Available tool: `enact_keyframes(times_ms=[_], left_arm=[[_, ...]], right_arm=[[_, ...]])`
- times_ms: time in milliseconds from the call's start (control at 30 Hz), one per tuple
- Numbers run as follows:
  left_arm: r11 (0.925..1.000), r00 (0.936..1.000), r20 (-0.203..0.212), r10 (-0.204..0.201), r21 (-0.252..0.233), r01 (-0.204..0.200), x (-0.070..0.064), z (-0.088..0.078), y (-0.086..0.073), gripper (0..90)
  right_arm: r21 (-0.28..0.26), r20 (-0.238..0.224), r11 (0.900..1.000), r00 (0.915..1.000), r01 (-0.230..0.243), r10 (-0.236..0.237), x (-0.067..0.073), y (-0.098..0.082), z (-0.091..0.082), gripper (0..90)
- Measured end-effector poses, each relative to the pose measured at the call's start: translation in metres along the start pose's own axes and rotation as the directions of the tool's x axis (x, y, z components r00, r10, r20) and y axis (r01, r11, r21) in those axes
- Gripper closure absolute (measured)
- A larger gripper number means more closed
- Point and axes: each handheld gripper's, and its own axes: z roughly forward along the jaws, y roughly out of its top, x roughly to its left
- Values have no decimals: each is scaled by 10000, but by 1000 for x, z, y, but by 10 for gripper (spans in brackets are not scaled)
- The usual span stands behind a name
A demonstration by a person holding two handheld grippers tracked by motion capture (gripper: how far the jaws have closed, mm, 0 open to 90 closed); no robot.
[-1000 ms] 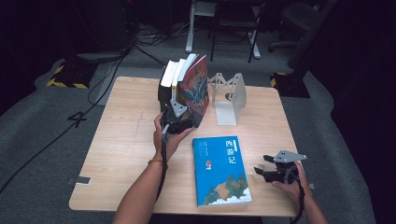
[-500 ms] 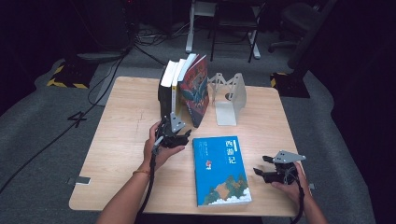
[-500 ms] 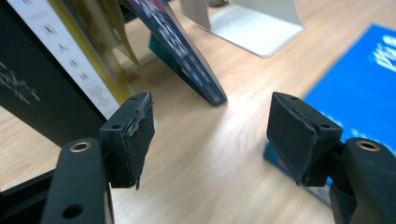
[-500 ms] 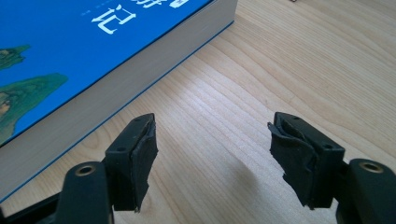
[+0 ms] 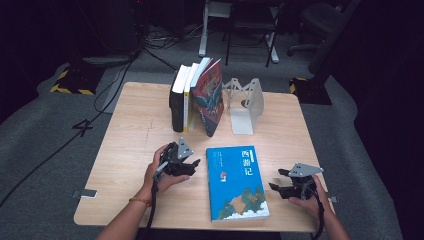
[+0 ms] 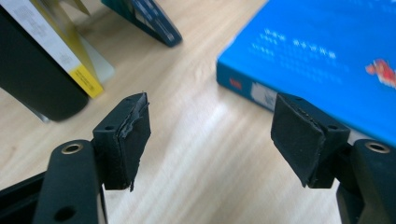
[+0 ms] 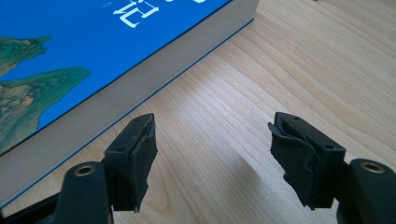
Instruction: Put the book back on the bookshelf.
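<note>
A thick blue book [image 5: 236, 181] lies flat on the wooden table [image 5: 135, 130], cover up. My left gripper [image 5: 192, 165] sits just left of its spine, jaws open and empty; they have just been opening wider. In the left gripper view the blue book [image 6: 322, 56] is ahead at the right and my left gripper [image 6: 212, 135] frames bare wood. My right gripper [image 5: 275, 186] rests open near the book's right edge. In the right gripper view the page edge of the blue book [image 7: 135, 88] runs to the left of the open right gripper [image 7: 212, 158].
Three books [image 5: 197, 97] stand leaning in a row at the back middle of the table, the right one with a red and blue cover. A metal bookend [image 5: 245, 102] stands just right of them. Chairs and cables lie on the floor behind.
My left gripper has come away from the standing books, moving toward me and down to the table beside the blue book. The right gripper has stayed put.
</note>
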Motion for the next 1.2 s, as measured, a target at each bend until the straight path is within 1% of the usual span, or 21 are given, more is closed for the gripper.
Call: enact_keyframes(times_ms=[33,67,100,167,200,233,267,333,433,533,633,767,833,867,900,967,1000,1033,1067,1100,1200], left_arm=[[9999,9999,94,69,86,-70,-2,-1,-4,288],[9998,9993,353,100,142,-105,-4,-2,-8,281],[9997,9988,463,143,199,-152,-6,-4,-11,281],[9990,9978,572,349,266,-365,-10,-8,-15,280],[9990,9978,572,349,266,-365,-10,-8,-15,278],[9983,9955,817,471,304,-497,-14,-11,-20,276],[9977,9947,879,536,360,-569,-16,-13,-22,275],[9967,9908,1227,566,509,-632,-19,-16,-26,270],[9933,9841,1565,843,653,-954,-26,-20,-33,265],[9917,9817,1690,881,778,-1024,-31,-23,-37,255],[9878,9720,2130,996,960,-1223,-37,-27,-48,250],[9888,9670,2405,837,1000,-1105,-40,-34,-56,239],[9895,9700,2333,689,1079,-962,-42,-37,-60,234],[9879,9722,2240,686,1205,-975,-42,-38,-62,234],[9884,9728,2234,612,1220,-902,-42,-39,-65,234],[9887,9728,2271,467,1282,-774,-40,-39,-69,233],[9908,9721,2332,265,1230,-565,-39,-39,-72,229],[9908,9721,2332,265,1230,-565,-39,-39,-72,226],[9915,9703,2417,63,1248,-376,-38,-39,-74,226],[9918,9699,2436,37,1227,-346,-38,-40,-76,224],[9928,9693,2457,44,1148,-336,-38,-40,-77,217]], right_arm=[[0,0,10000,10000,0,0,0,0,0,319],[67,-38,9999,9999,148,-148,2,1,0,319],[93,-52,9998,9998,191,-190,3,1,0,318],[158,-96,9994,9995,318,-316,4,1,-1,317],[155,-143,9992,9992,366,-364,5,2,-1,317],[216,-174,9988,9989,439,-435,6,2,-2,316],[218,-182,9985,9986,502,-498,7,2,-2,315],[251,-213,9982,9983,548,-542,8,4,-3,315],[335,-236,9972,9975,672,-664,11,6,-3,314],[471,-238,9940,9949,986,-975,13,10,-2,314],[513,-324,9932,9942,1042,-1026,14,12,-2,314],[779,-423,9867,9893,1427,-1398,17,16,-4,313],[838,-493,9864,9892,1415,-1377,17,18,-6,313],[853,-619,9856,9881,1459,-1409,18,18,-8,314],[919,-696,9855,9882,1427,-1366,19,17,-10,314],[1012,-722,9841,9877,1459,-1390,21,15,-11,314],[990,-830,9852,9878,1401,-1322,23,13,-11,314],[990,-830,9852,9878,1401,-1322,23,13,-11,314],[1009,-892,9849,9873,1406,-1318,25,11,-11,313],[1048,-969,9830,9853,1510,-1410,30,8,-10,313],[1024,-1137,9817,9823,1603,-1485,33,5,-9,312]])
